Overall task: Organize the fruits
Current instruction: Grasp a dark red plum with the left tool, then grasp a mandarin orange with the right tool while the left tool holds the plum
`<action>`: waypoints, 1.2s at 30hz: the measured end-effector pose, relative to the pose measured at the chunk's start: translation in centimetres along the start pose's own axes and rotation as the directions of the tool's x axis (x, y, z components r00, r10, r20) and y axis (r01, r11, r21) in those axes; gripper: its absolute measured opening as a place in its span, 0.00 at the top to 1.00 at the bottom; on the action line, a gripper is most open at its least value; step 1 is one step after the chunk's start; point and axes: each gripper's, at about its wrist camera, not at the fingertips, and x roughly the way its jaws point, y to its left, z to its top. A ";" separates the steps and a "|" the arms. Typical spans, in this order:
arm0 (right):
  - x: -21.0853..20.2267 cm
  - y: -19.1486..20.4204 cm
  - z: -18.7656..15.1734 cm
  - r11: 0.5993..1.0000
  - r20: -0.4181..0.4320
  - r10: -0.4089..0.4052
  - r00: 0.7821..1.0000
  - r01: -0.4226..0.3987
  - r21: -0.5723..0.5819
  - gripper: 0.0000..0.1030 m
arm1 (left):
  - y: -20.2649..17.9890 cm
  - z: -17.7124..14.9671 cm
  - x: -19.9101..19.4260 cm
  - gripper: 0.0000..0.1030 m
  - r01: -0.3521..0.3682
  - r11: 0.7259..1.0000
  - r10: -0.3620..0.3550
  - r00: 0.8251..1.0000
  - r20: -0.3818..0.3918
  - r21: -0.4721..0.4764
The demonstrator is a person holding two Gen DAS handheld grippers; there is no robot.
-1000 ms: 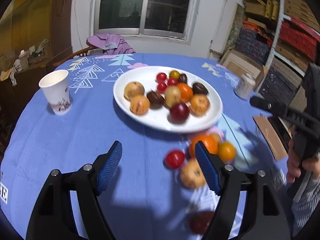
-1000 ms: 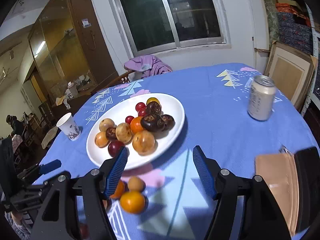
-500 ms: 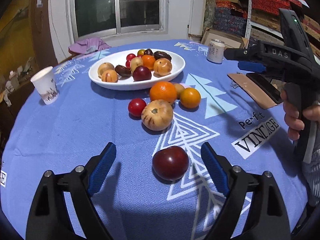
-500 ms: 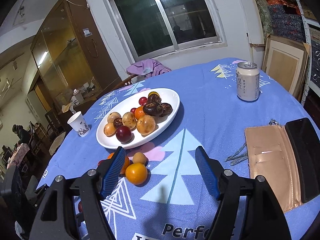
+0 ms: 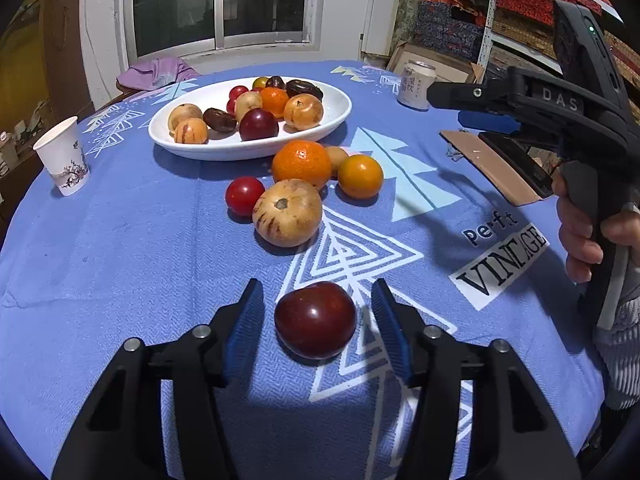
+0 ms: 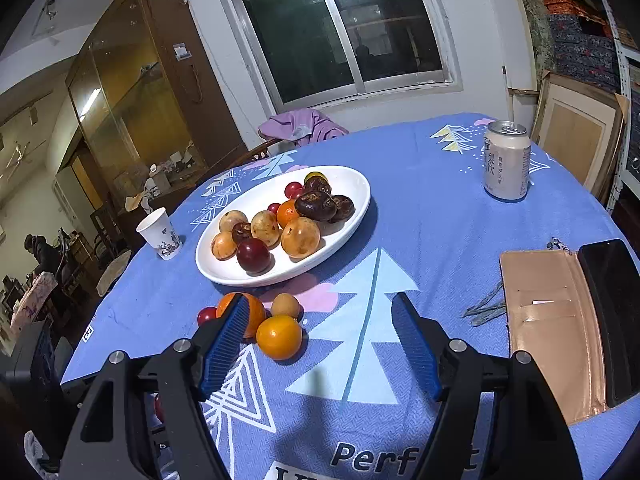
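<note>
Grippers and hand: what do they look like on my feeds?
Left gripper and right gripper: black angular frames, silver bolts, ribbed blue pads. From the left wrist, the right gripper's body reads "DAS", shows a green light; the hand emerges from a grey ribbed sleeve.

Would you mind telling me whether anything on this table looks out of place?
Yes: six fruits lie loose on the tablecloth instead of in the white plate, including a dark plum between the left tool's jaws and a striped melon-like fruit.

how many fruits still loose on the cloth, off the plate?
6, none seen hidden: dark plum between the left gripper pads, untouched; striped melon; cherry tomato; big orange; small orange; small tan fruit behind them.
</note>
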 end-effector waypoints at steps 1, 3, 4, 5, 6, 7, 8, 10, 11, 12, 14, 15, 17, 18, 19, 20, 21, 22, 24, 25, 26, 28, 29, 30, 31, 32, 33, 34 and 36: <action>0.1 0.0 0.0 1.000 -0.002 -0.001 1.000 0.001 0.000 0.28 | 0.0 0.0 0.0 0.46 0.001 1.000 -0.001 1.000 -0.005 -0.002; 0.1 0.0 -0.1 1.000 -0.006 -0.001 1.000 0.001 -0.001 0.28 | 0.2 -0.1 0.1 0.47 0.006 1.000 -0.006 1.000 -0.010 -0.011; 0.2 0.1 -0.1 1.000 -0.007 -0.001 1.000 0.001 -0.004 0.28 | 0.2 -0.1 0.1 0.47 0.009 1.000 -0.009 1.000 -0.014 -0.015; 0.2 0.1 -0.1 1.000 -0.007 -0.002 1.000 0.002 -0.007 0.28 | 0.3 -0.2 0.2 0.48 0.012 1.000 -0.012 1.000 -0.020 -0.018; 0.2 0.2 -0.1 1.000 -0.009 -0.006 1.000 0.006 -0.012 0.28 | 0.4 -0.2 0.3 0.50 0.016 1.000 -0.016 0.999 -0.027 -0.021; 0.3 0.3 -0.2 1.000 -0.011 -0.008 1.000 0.008 -0.016 0.28 | 0.4 -0.2 0.5 0.58 0.021 0.999 -0.022 0.999 -0.037 -0.024; 0.4 0.4 -0.3 1.000 -0.015 -0.009 1.000 0.009 -0.022 0.28 | 0.5 -0.3 0.7 0.61 0.023 0.999 -0.025 0.999 -0.046 -0.028; 0.8 0.8 -0.5 0.999 -0.029 -0.018 0.999 0.016 -0.046 0.28 | 0.6 -0.3 0.6 0.62 0.030 0.999 -0.031 0.999 -0.042 -0.037; 1.1 1.0 -0.6 0.998 -0.036 -0.026 0.999 0.023 -0.063 0.28 | 0.7 -0.3 0.6 0.62 0.027 0.999 -0.029 0.999 -0.037 -0.043; 1.3 1.3 -0.8 0.996 -0.043 -0.033 0.999 0.029 -0.081 0.28 | 1.0 -0.3 0.4 0.62 0.027 0.998 -0.028 0.999 -0.031 -0.054; 2.0 2.2 -1.3 0.991 -0.064 -0.048 0.997 0.039 -0.129 0.28 | 1.5 -0.2 0.0 0.62 0.014 0.997 -0.015 1.000 -0.009 -0.076; 2.4 2.7 -1.6 0.987 -0.073 -0.055 0.996 0.043 -0.153 0.29 | 1.8 -0.1 -0.2 0.62 0.000 0.996 0.000 1.000 0.002 -0.085; 3.1 3.5 -2.0 0.980 -0.095 -0.065 0.993 0.045 -0.194 0.38 | 2.5 0.1 -0.6 0.62 -0.020 0.994 0.023 0.999 0.023 -0.109; 3.4 3.7 -2.2 0.978 -0.105 -0.067 0.992 0.044 -0.205 0.44 | 2.8 0.2 -0.7 0.62 -0.024 0.993 0.027 0.999 0.028 -0.118; 3.8 4.0 -2.4 0.975 -0.116 -0.074 0.991 0.047 -0.219 0.47 | 3.1 0.2 -0.7 0.62 -0.031 0.991 0.035 0.999 0.031 -0.127; 4.1 4.2 -2.5 0.972 -0.122 -0.084 0.989 0.054 -0.230 0.47 | 3.4 0.3 -0.7 0.62 -0.040 0.990 0.045 0.999 0.031 -0.133; 4.4 4.5 -2.7 0.968 -0.126 -0.096 0.987 0.063 -0.242 0.48 | 3.5 0.3 -0.7 0.62 -0.042 0.990 0.046 0.998 0.031 -0.136; 4.6 4.6 -2.8 0.966 -0.129 -0.102 0.986 0.067 -0.250 0.48 | 3.6 0.3 -0.7 0.62 -0.041 0.989 0.045 0.998 0.032 -0.139; 5.1 4.9 -2.8 0.964 -0.135 -0.108 0.985 0.070 -0.257 0.48 | 3.8 0.3 -0.7 0.62 -0.040 0.989 0.045 0.998 0.035 -0.143; 5.3 5.1 -2.9 0.963 -0.139 -0.108 0.984 0.069 -0.261 0.48 | 3.8 0.3 -0.7 0.62 -0.040 0.989 0.046 0.998 0.034 -0.143; 5.6 5.3 -2.9 0.962 -0.142 -0.110 0.984 0.069 -0.265 0.48 | 3.8 0.3 -0.7 0.62 -0.040 0.989 0.045 0.998 0.034 -0.144; 6.1 5.6 -2.9 0.959 -0.151 -0.113 0.982 0.068 -0.275 0.49 | 3.8 0.3 -0.6 0.62 -0.040 0.989 0.045 0.999 0.031 -0.144; 6.4 5.8 -2.9 0.958 -0.154 -0.114 0.982 0.067 -0.279 0.49 | 3.8 0.3 -0.6 0.62 -0.040 0.989 0.045 0.999 0.031 -0.142; 6.6 6.0 -2.9 0.957 -0.157 -0.115 0.981 0.068 -0.281 0.50 | 3.8 0.3 -0.6 0.62 -0.039 0.989 0.044 0.999 0.030 -0.141; 6.9 6.1 -2.9 0.957 -0.160 -0.116 0.980 0.067 -0.283 0.52 | 3.7 0.2 -0.6 0.62 -0.039 0.989 0.043 0.999 0.030 -0.140; 7.0 6.2 -2.9 0.956 -0.162 -0.118 0.980 0.068 -0.285 0.52 | 3.7 0.2 -0.6 0.62 -0.039 0.990 0.043 0.999 0.029 -0.139; 7.2 6.2 -2.9 0.955 -0.164 -0.121 0.979 0.070 -0.287 0.52 | 3.7 0.2 -0.6 0.62 -0.039 0.990 0.043 0.999 0.029 -0.138; 7.4 6.2 -2.8 0.955 -0.170 -0.122 0.978 0.069 -0.287 0.54 | 3.7 0.2 -0.6 0.62 -0.037 0.990 0.041 0.999 0.028 -0.138; 7.7 6.1 -2.8 0.959 -0.183 -0.116 0.976 0.062 -0.276 0.60 | 3.7 0.2 -0.5 0.62 -0.036 0.990 0.039 0.999 0.024 -0.138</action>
